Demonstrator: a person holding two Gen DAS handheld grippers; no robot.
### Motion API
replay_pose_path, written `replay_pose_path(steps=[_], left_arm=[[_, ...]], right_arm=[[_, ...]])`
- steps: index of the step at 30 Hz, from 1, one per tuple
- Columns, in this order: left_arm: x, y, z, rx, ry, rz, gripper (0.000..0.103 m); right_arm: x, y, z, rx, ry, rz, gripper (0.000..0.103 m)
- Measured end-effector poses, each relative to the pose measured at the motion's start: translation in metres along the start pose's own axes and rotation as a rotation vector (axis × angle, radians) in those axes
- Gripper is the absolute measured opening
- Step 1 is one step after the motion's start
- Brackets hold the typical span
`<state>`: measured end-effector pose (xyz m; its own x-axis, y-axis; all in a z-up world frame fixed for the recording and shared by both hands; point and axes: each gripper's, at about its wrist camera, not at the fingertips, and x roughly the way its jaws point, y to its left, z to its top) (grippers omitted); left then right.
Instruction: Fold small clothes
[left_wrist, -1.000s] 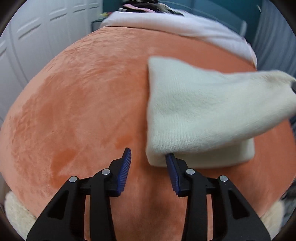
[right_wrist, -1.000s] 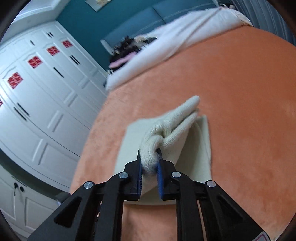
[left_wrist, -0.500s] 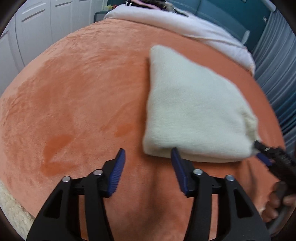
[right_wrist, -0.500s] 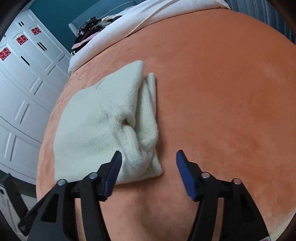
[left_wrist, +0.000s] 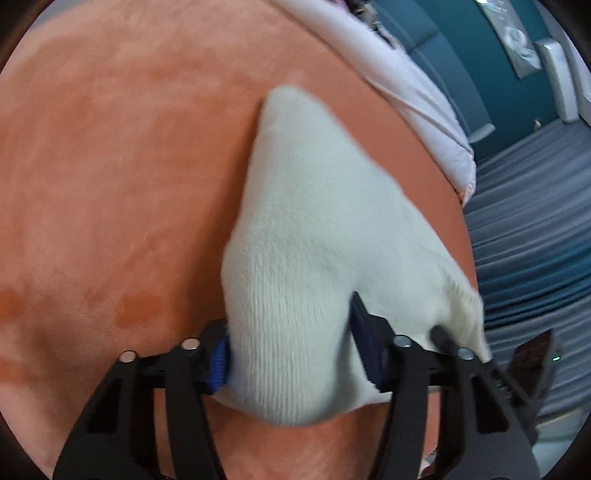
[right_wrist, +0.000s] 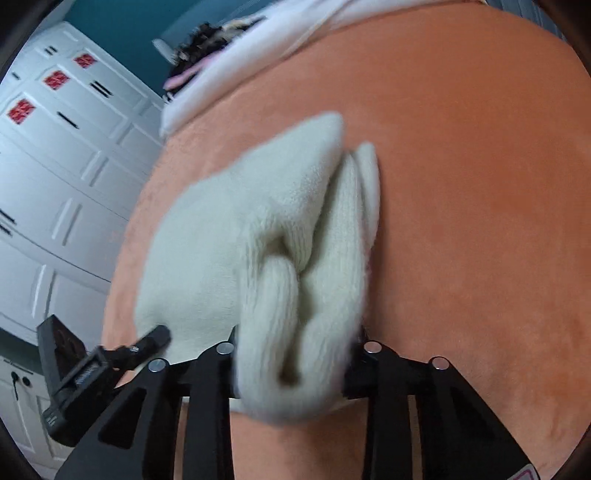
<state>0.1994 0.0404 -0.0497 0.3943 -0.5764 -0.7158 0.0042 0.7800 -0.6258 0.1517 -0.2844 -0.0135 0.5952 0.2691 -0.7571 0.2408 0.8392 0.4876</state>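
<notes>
A folded cream knit garment lies on the orange plush bed cover. My left gripper is wide open with the garment's near-left corner bulging between its blue-padded fingers. In the right wrist view the garment shows its bunched folded layers, and my right gripper is wide open around the thick near-right end. The left gripper also shows in the right wrist view at the garment's left corner. The right gripper's fingertip pokes into the left wrist view.
A white blanket and dark clothes lie at the far end of the bed. White wardrobe doors stand to the left. A blue-grey curtain hangs past the bed's right edge.
The right gripper let go of the folded-over top layer and opened. Both grippers have pushed forward so the garment's near corners now sit between their open fingers.
</notes>
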Motion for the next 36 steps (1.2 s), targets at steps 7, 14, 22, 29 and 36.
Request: replay_pose_path(steps=[7, 14, 22, 29, 36], left_arm=[[0.028, 0.000, -0.040, 0.156, 0.046, 0.112, 0.059], [-0.022, -0.039, -0.058, 0.353, -0.089, 0.269, 0.065], [-0.051, -0.046, -0.082, 0.464, -0.091, 0.402, 0.066], [-0.065, -0.038, -0.118, 0.511, -0.095, 0.446, 0.067], [-0.063, -0.035, -0.142, 0.558, -0.137, 0.473, 0.076]], right_arm=[[0.020, -0.052, -0.030, 0.031, 0.127, -0.091, 0.036], [-0.045, -0.020, -0.050, -0.022, -0.047, -0.193, 0.051], [-0.074, -0.021, -0.099, -0.074, -0.070, -0.296, 0.059], [-0.081, -0.014, -0.133, -0.091, -0.079, -0.322, 0.065], [-0.081, 0.005, -0.171, -0.191, -0.146, -0.398, 0.075]])
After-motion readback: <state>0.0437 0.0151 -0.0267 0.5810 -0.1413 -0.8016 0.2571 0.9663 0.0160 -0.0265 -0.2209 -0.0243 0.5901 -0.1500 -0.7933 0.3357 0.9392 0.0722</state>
